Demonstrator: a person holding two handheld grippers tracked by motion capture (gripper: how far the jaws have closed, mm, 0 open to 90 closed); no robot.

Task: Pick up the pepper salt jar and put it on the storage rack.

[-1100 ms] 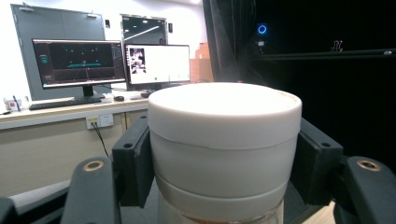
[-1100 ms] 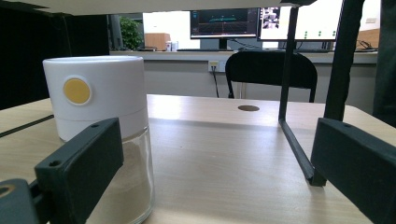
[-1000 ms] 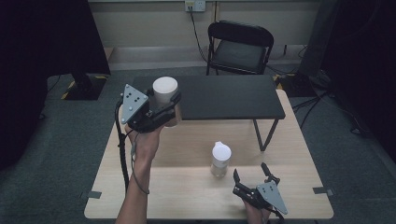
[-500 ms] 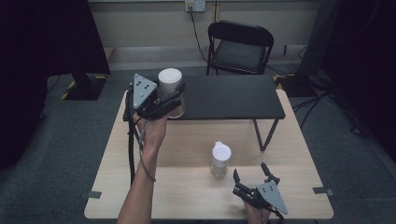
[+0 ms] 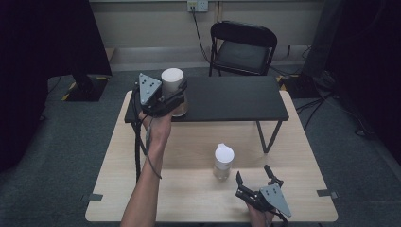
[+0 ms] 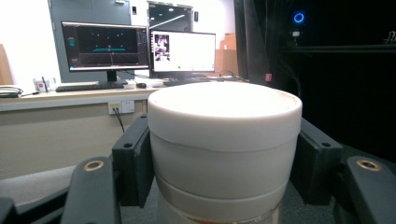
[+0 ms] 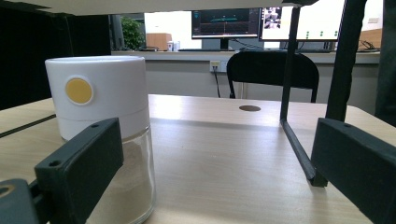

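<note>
Two jars occupy us. We hold the first jar (image 5: 172, 84), white-lidded, in our left gripper (image 5: 176, 97), whose jaws press against both sides of its lid; the left gripper view shows the lid (image 6: 224, 140) squeezed between the black pads with no gap. This jar sits over the near left corner of the black shelf (image 5: 227, 101), close to its near edge; whether its base touches the shelf we cannot tell. To its right the shelf top runs bare toward the far right corner.

Our right gripper (image 5: 254, 179) rests at the near right of the wooden table (image 5: 189, 189), jaws spread wide and holding nothing. The second jar (image 5: 223, 161) stands upright just beyond it, slightly left; in the right gripper view it (image 7: 105, 140) stands beyond the left jaw, its white cap bearing a yellow dot. Open tabletop lies between the jaws, up to the shelf leg (image 7: 299, 140) at the right.
</note>
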